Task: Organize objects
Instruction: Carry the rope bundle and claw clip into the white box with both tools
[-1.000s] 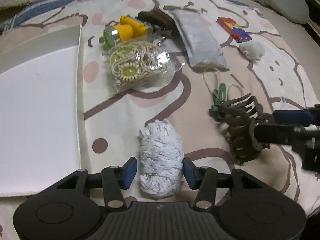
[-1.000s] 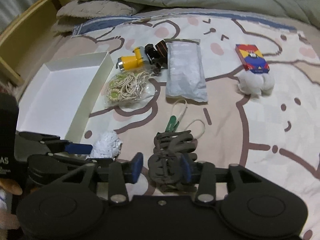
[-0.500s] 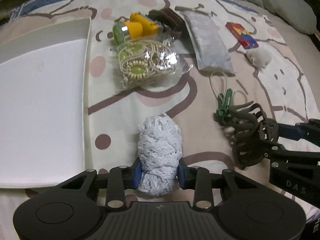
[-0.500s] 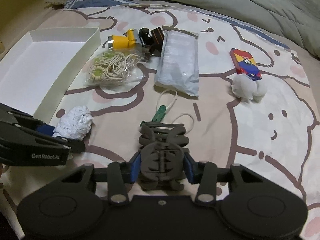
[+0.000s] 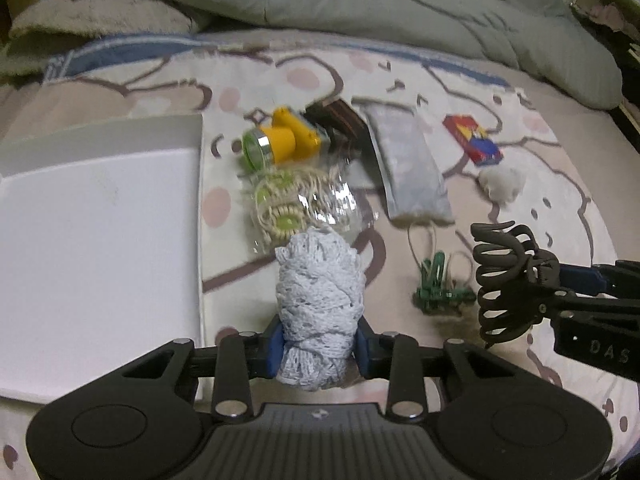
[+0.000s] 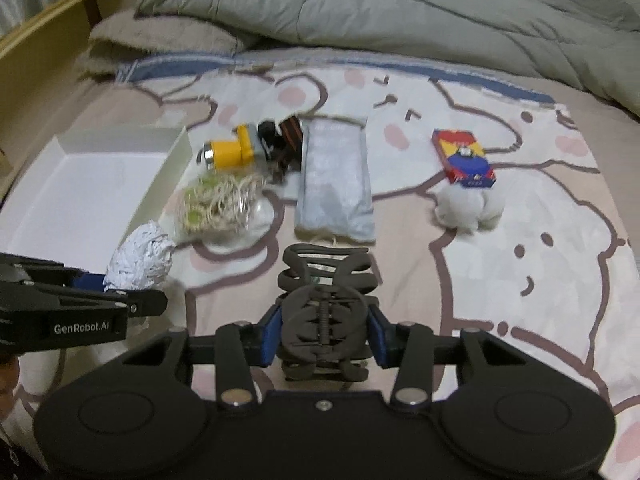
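My left gripper (image 5: 318, 350) is shut on a roll of pale grey lace (image 5: 320, 300), lifted off the patterned bedsheet; the same roll (image 6: 140, 258) shows at the left of the right wrist view. Between the blue pads of my right gripper (image 6: 324, 330) sits a dark brown hair claw clip (image 6: 324, 312), gripped and raised; the clip (image 5: 508, 280) also appears at the right of the left wrist view. A white open box (image 5: 92, 240) lies to the left of the lace roll.
On the sheet lie a yellow headlamp (image 5: 280, 142), a bagged bead necklace (image 5: 296, 204), a grey pouch (image 5: 408, 168), a red and blue card box (image 6: 464, 158), a white fluffy ball (image 6: 468, 208) and a green clip (image 5: 434, 284). A grey duvet (image 6: 400, 8) bounds the back.
Both grippers closed on their objects, the left on the lace roll and the right on the claw clip, then lifted them off the sheet. Both views now tilt up toward the duvet.
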`<move>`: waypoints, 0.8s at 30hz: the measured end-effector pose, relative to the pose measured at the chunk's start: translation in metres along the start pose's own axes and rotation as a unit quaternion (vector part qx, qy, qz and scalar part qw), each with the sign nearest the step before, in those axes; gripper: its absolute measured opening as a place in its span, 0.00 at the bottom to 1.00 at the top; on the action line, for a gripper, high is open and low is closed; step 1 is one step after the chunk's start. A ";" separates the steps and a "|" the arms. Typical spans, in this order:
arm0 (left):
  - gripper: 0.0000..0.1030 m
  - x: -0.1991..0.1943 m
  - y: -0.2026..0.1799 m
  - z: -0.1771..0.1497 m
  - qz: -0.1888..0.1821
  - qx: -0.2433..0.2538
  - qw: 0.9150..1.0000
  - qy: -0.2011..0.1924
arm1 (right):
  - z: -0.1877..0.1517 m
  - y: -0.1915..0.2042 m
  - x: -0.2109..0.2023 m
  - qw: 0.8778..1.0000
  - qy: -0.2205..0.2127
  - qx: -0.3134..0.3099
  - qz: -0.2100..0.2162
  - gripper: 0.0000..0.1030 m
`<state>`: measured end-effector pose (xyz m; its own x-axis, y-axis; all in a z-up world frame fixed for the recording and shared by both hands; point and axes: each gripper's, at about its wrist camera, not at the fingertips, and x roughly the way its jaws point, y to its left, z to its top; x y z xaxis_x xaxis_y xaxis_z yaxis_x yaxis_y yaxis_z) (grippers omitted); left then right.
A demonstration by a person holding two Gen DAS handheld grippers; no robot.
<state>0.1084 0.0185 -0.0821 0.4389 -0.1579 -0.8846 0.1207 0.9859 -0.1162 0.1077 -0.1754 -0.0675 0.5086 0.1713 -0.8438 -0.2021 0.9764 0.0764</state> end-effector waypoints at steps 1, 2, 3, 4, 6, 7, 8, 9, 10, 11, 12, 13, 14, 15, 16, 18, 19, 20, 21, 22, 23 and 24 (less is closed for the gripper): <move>0.35 -0.003 0.001 0.001 -0.001 -0.002 1.000 -0.004 | 0.002 0.000 -0.002 1.000 -0.005 0.002 0.000 0.44; 0.35 -0.005 0.002 0.002 -0.001 -0.004 1.000 -0.009 | 0.003 0.000 -0.005 1.000 -0.010 0.004 0.001 0.44; 0.35 -0.007 0.004 0.003 -0.002 -0.005 1.000 -0.013 | 0.005 0.000 -0.007 1.000 -0.015 0.006 0.001 0.44; 0.35 -0.010 0.005 0.004 -0.001 -0.007 1.000 -0.018 | 0.006 0.000 -0.009 1.000 -0.020 0.007 0.001 0.44; 0.35 -0.015 0.007 0.005 -0.002 -0.010 1.000 -0.026 | 0.009 0.000 -0.012 1.000 -0.027 0.010 0.003 0.44; 0.35 -0.017 0.009 0.006 -0.002 -0.012 1.000 -0.029 | 0.010 0.000 -0.013 0.999 -0.030 0.012 0.004 0.44; 0.35 -0.020 0.011 0.006 -0.002 -0.014 0.999 -0.033 | 0.012 0.001 -0.015 0.999 -0.033 0.014 0.004 0.44; 0.35 -0.022 0.013 0.007 -0.002 -0.016 0.999 -0.036 | 0.012 0.002 -0.016 0.999 -0.036 0.015 0.004 0.44; 0.35 -0.024 0.015 0.007 -0.002 -0.018 0.999 -0.040 | 0.014 0.003 -0.017 0.999 -0.038 0.015 0.004 0.44; 0.35 -0.027 0.018 0.007 -0.001 -0.020 0.999 -0.044 | 0.015 0.004 -0.017 0.999 -0.040 0.016 0.005 0.44; 0.35 -0.030 0.021 0.008 0.001 -0.021 0.999 -0.048 | 0.016 0.005 -0.018 0.999 -0.041 0.016 0.005 0.44; 0.35 -0.033 0.025 0.008 0.003 -0.022 0.998 -0.053 | 0.016 0.007 -0.018 0.999 -0.042 0.017 0.006 0.44; 0.35 -0.036 0.029 0.008 0.007 -0.024 0.998 -0.058 | 0.017 0.008 -0.017 0.999 -0.042 0.018 0.007 0.44; 0.35 -0.039 0.033 0.008 0.010 -0.025 0.998 -0.063 | 0.019 0.010 -0.017 0.999 -0.043 0.020 0.008 0.44; 0.35 -0.042 0.037 0.008 0.013 -0.028 0.997 -0.069 | 0.020 0.012 -0.017 0.999 -0.045 0.022 0.006 0.44; 0.35 -0.047 0.047 0.008 0.019 -0.035 0.996 -0.076 | 0.024 0.016 -0.016 0.998 -0.049 0.024 0.008 0.44; 0.35 -0.049 0.053 0.008 0.021 -0.039 0.996 -0.079 | 0.026 0.019 -0.015 0.998 -0.050 0.023 0.008 0.44; 0.35 -0.052 0.060 0.008 0.023 -0.044 0.995 -0.083 | 0.028 0.022 -0.014 0.998 -0.050 0.022 0.005 0.44; 0.35 -0.055 0.066 0.008 0.025 -0.048 0.995 -0.086 | 0.030 0.026 -0.013 0.999 -0.049 0.022 0.003 0.44; 0.35 -0.057 0.072 0.007 0.028 -0.052 0.994 -0.089 | 0.032 0.029 -0.013 0.999 -0.048 0.023 0.004 0.44; 0.35 -0.059 0.078 0.007 0.032 -0.056 0.994 -0.092 | 0.035 0.033 -0.012 0.999 -0.046 0.026 0.007 0.44; 0.35 -0.061 0.085 0.007 0.038 -0.061 0.993 -0.095 | 0.038 0.037 -0.011 0.999 -0.045 0.029 0.012 0.44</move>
<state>0.0979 0.1114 -0.0344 0.6035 -0.0795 -0.7934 -0.0221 0.9930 -0.1164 0.1263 -0.1359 -0.0351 0.5774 0.2025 -0.7910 -0.1670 0.9776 0.1283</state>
